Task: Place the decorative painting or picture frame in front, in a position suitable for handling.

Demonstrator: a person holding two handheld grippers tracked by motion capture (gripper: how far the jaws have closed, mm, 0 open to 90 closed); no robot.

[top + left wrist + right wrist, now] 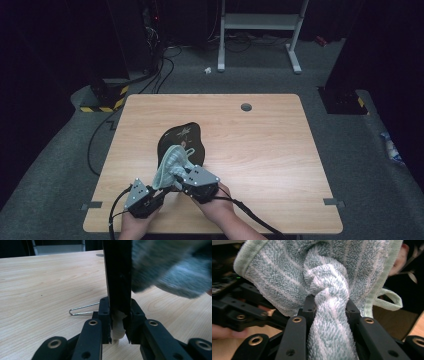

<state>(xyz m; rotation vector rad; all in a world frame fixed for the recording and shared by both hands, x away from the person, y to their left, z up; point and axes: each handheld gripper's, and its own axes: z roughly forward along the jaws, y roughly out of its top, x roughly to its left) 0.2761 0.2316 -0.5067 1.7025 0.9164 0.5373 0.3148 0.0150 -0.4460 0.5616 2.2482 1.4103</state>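
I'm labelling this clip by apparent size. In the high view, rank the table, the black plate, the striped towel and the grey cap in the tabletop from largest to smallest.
1. table
2. black plate
3. striped towel, partly hidden by the grippers, so this rank against the plate is unsure
4. grey cap

Grey carpet floor [350, 150], dark room

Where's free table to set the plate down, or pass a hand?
Free: wide right half of the table, the far strip by the grey grommet, the left edge. Crowded: near centre, where the left gripper clamps the black plate and the right gripper the towel.
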